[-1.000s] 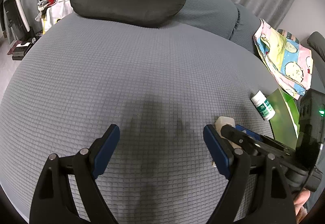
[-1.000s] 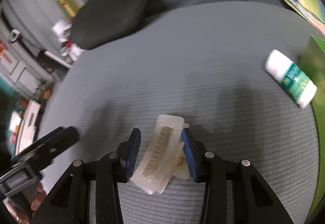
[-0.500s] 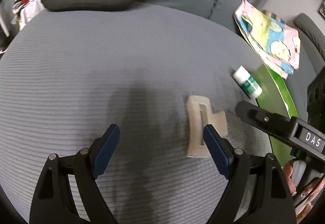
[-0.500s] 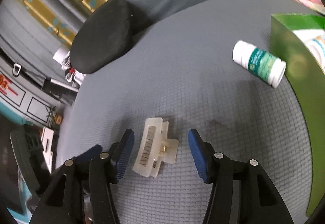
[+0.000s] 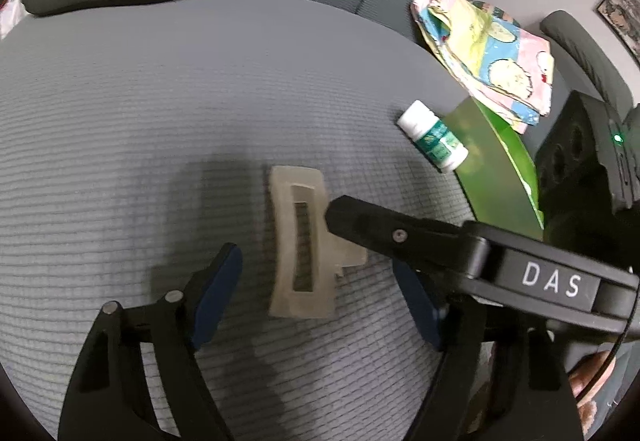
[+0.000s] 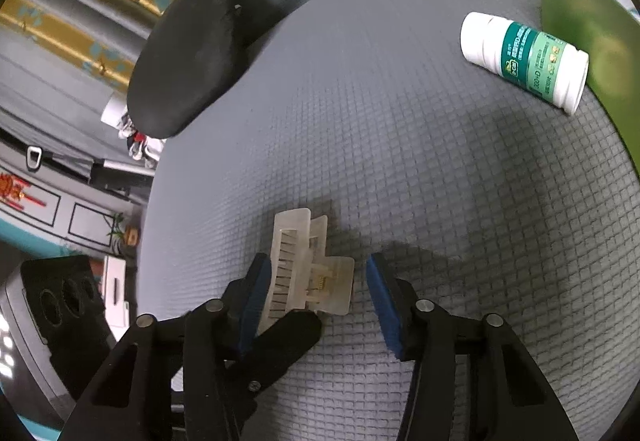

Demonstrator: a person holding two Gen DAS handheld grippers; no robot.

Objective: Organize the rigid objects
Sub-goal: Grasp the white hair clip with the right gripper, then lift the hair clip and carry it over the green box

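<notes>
— On the grey cushion [image 5: 200, 101] the translucent hair clip [image 5: 301, 241] now lies loose; a second ago the right gripper [image 6: 316, 293] had it pinched, and it has since let go.

— So where do the grippers stand?

— Both bracket it. The left gripper [image 5: 320, 289] has swung over so the clip sits between its jaws, which are closing but touch nothing yet. The right gripper's jaws are narrowing again too; one blue pad [image 6: 256, 293] looks to be against the clip's toothed edge, the other stands clear.

— A handover, then?

— I'd guess a regrip or a pass. The white bottle [image 6: 524, 59] lies on its side against the green box [image 6: 580, 13], untouched. The sorting looks barely begun.
</notes>
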